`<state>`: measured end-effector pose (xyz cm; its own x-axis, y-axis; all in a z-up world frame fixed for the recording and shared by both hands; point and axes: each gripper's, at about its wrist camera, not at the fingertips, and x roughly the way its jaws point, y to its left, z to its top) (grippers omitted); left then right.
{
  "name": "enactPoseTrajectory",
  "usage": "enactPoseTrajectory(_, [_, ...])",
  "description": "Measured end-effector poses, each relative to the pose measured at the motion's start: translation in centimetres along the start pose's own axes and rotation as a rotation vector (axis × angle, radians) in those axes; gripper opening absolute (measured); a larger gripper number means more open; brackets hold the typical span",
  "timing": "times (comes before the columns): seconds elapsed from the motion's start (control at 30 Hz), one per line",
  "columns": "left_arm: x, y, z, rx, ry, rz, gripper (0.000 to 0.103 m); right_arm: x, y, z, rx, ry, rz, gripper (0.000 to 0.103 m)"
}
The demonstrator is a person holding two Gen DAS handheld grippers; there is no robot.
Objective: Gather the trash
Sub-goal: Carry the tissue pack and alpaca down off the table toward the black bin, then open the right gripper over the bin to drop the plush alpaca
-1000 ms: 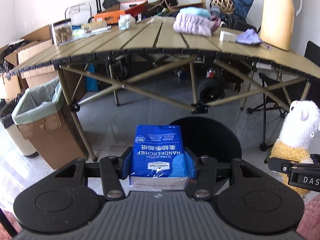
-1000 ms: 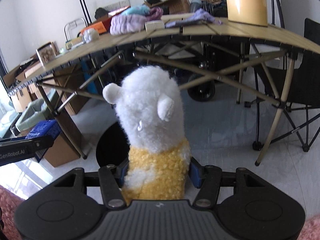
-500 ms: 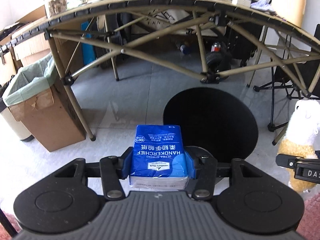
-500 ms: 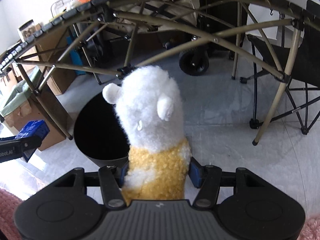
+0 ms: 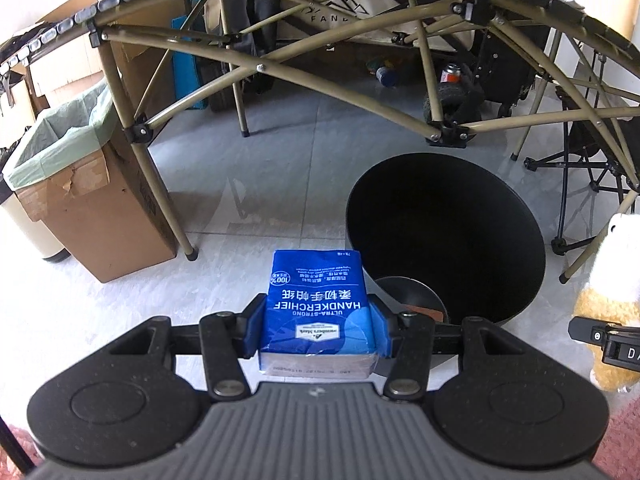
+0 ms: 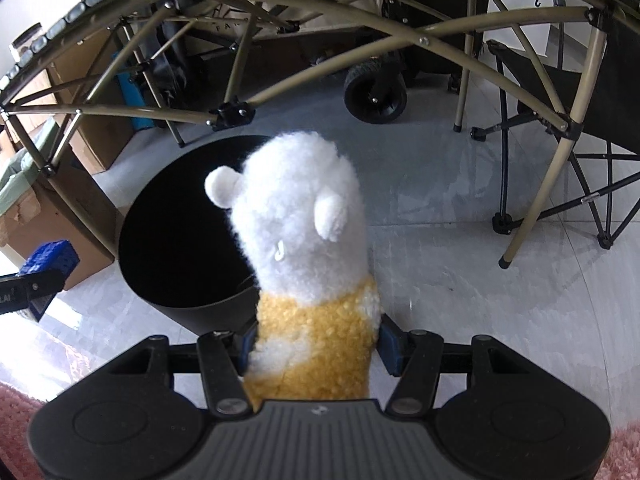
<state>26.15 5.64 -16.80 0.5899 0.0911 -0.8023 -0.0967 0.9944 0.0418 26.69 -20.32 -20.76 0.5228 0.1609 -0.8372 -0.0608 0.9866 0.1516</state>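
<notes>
My left gripper (image 5: pixel 318 326) is shut on a blue handkerchief tissue pack (image 5: pixel 318 300) and holds it just left of a round black bin (image 5: pixel 444 232) on the floor. My right gripper (image 6: pixel 314 346) is shut on a white and yellow plush alpaca (image 6: pixel 304 240), held at the bin's right rim (image 6: pixel 176 304). The plush also shows at the right edge of the left wrist view (image 5: pixel 616 280). The tissue pack shows at the left edge of the right wrist view (image 6: pixel 50 258). A small object lies at the bin's bottom.
A cardboard box lined with a green bag (image 5: pixel 80 184) stands left of the bin. The folding table's tan legs and braces (image 5: pixel 256 68) arch overhead. A black folding chair (image 6: pixel 568 128) stands to the right. A wheeled cart (image 6: pixel 376 88) sits under the table.
Both grippers have dropped from table height to below the table top and moved closer to the black bin, which now looks larger. Both grips are unchanged.
</notes>
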Motion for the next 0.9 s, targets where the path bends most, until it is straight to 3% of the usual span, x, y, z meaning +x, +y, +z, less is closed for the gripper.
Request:
enactPoseTrajectory(0.43, [1.5,0.6,0.6,-0.025,0.034,0.019,0.053,0.7,0.1,1.8,0.012,-0.002,-0.012,0.056])
enactPoseTrajectory(0.9, [2.4,1.8,1.1,-0.066,0.045,0.018,0.053,2.2,4.4,6.2,-0.043,-0.036,0.038,0.056])
